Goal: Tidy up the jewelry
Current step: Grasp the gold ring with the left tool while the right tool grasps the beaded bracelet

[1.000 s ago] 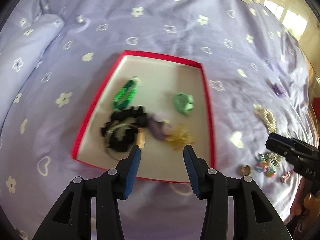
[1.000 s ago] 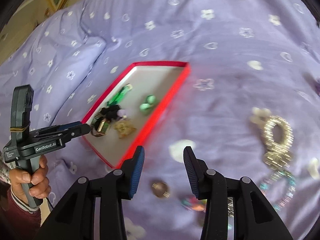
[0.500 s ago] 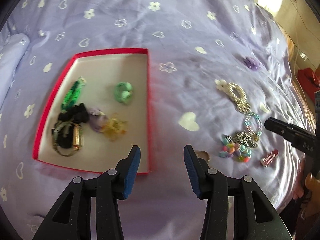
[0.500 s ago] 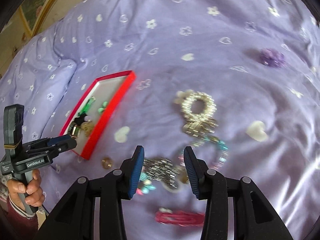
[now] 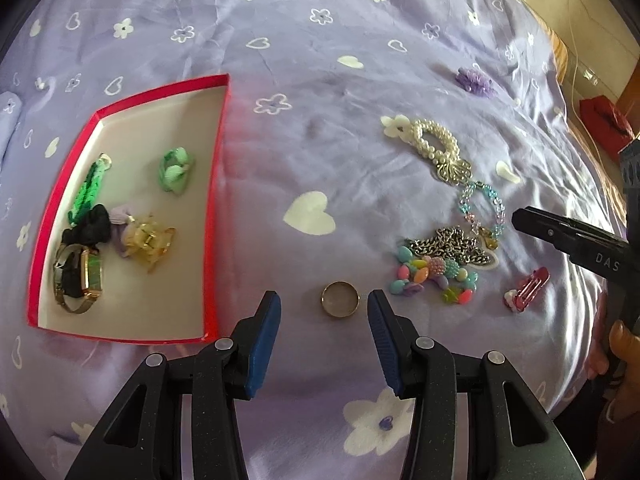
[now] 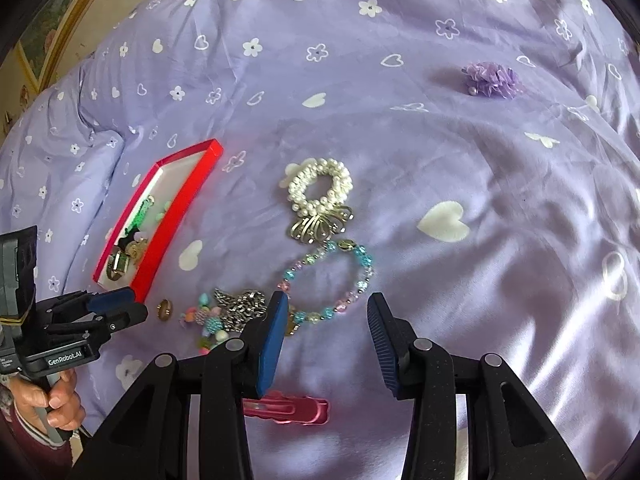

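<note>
Just ring (image 5: 340, 298) between left gripper (image 5: 324, 312) fingers

One red tray (image 5: 216, 184), one gold ring (image 5: 340, 299), one pearl scrunchie (image 5: 434, 142), one pink clip (image 5: 530, 288), one purple flower (image 5: 474, 79), two grippers: left (image 5: 324, 312), right (image 6: 327, 314).

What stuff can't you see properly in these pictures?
- Pink hair clip, right wrist view: its left end is hidden behind the right gripper.
- Things inside the red box, right wrist view: too small, and the near wall covers some.
- Colourful beads, right wrist view: blurred and partly behind the same gripper.
- Hand, left wrist view: cut off by the picture edge.
</note>
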A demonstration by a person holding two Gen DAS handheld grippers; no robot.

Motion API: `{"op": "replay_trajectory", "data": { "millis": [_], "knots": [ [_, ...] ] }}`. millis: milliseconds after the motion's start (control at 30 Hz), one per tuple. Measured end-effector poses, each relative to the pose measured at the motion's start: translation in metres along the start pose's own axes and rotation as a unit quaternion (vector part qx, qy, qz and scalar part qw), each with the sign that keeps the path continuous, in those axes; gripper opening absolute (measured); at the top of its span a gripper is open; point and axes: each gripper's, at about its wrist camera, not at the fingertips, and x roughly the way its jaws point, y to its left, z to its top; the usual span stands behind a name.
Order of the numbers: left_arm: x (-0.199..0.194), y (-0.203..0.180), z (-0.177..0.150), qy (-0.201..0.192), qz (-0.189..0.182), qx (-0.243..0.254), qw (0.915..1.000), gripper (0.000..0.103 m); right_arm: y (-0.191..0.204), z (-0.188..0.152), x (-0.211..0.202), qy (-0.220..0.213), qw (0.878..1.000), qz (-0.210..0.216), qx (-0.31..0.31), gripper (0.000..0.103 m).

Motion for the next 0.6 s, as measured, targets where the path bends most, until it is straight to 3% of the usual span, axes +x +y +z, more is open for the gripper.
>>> {"op": "replay_trajectory", "data": {
  "millis": [333, 400, 433, 467, 500, 600],
  "knots": [
    [0.034, -0.006, 0.002, 0.016, 0.010, 0.016, 0.9997, 0.045, 0.001, 0.003, 0.028, 0.015, 0.999, -0.024, -0.020, 0.043],
    [0.035, -0.007, 0.002, 0.013, 0.007, 0.022, 0.9997, 0.034, 0.004, 0.003, 0.029, 0.013, 0.999, -0.029, -0.027, 0.041],
    [0.035, -0.009, 0.002, 0.012, 0.004, 0.025, 0.9996, 0.028, 0.004, 0.004, 0.030, 0.012, 0.999, -0.028, -0.027, 0.035],
    [0.036, -0.010, 0.002, 0.012, 0.000, 0.029, 0.9995, 0.023, 0.004, 0.004, 0.030, 0.011, 0.999, -0.029, -0.026, 0.020],
    [0.036, -0.012, 0.002, 0.010, 0.002, 0.032, 0.9994, 0.022, 0.003, 0.005, 0.031, 0.010, 0.999, -0.028, -0.022, 0.011],
    [0.034, -0.012, 0.002, 0.004, -0.003, 0.032, 0.9995, 0.022, 0.001, 0.006, 0.027, 0.004, 1.000, -0.012, -0.009, 0.007]
  ]
}}
